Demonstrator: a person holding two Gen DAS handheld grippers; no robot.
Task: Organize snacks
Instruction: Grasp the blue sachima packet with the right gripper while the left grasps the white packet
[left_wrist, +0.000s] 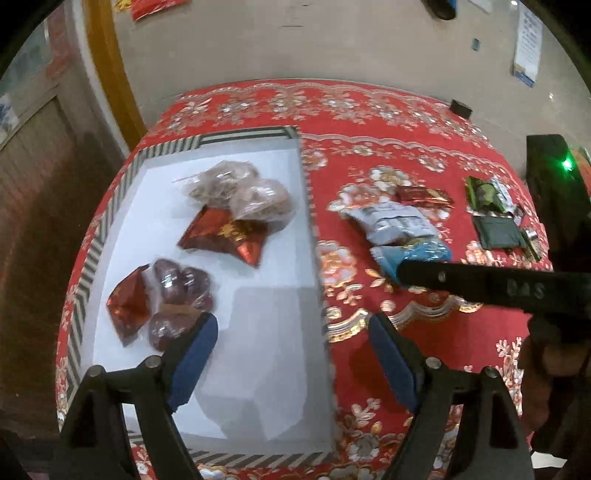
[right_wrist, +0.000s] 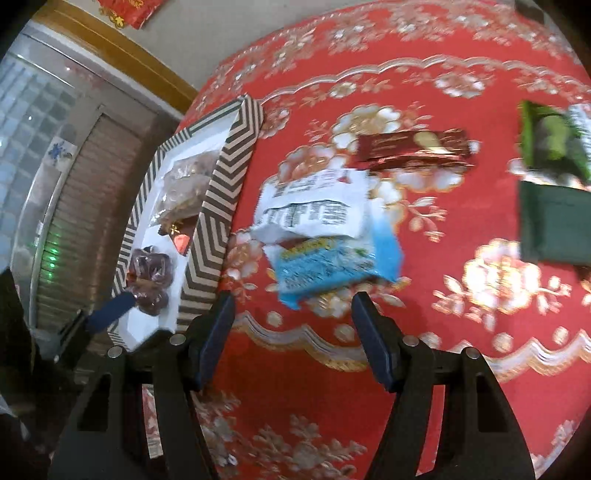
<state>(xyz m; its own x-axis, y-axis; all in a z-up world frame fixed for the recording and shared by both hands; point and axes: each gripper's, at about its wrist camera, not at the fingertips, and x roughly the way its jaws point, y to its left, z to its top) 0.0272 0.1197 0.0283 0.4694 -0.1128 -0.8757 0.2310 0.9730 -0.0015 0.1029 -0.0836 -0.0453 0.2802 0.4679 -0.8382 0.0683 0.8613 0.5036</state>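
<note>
Left gripper (left_wrist: 291, 343): jaws stand wide apart, nothing between the blue pads (left_wrist: 194, 354); it hangs over the near part of the white-lined tray (left_wrist: 258, 369), its left pad close beside the bag of dark red dates (left_wrist: 177, 299), though contact cannot be confirmed from this angle. Right gripper (right_wrist: 291, 332): jaws likewise spread wide and empty, poised above the red floral tablecloth (right_wrist: 424, 55) just short of the blue-and-white snack packet (right_wrist: 332, 258), not touching it. Inside the tray lie the dates, two red foil packets (left_wrist: 225, 234), and two clear bags of brown snacks (left_wrist: 240, 192). Outside the tray, on the cloth, lie the blue-and-white packet with a white printed packet (right_wrist: 314, 206) overlapping it, a dark red bar wrapper (right_wrist: 413, 147) beyond them, and green packets (right_wrist: 554, 177) further right; the right-wrist view is blurred there.
</note>
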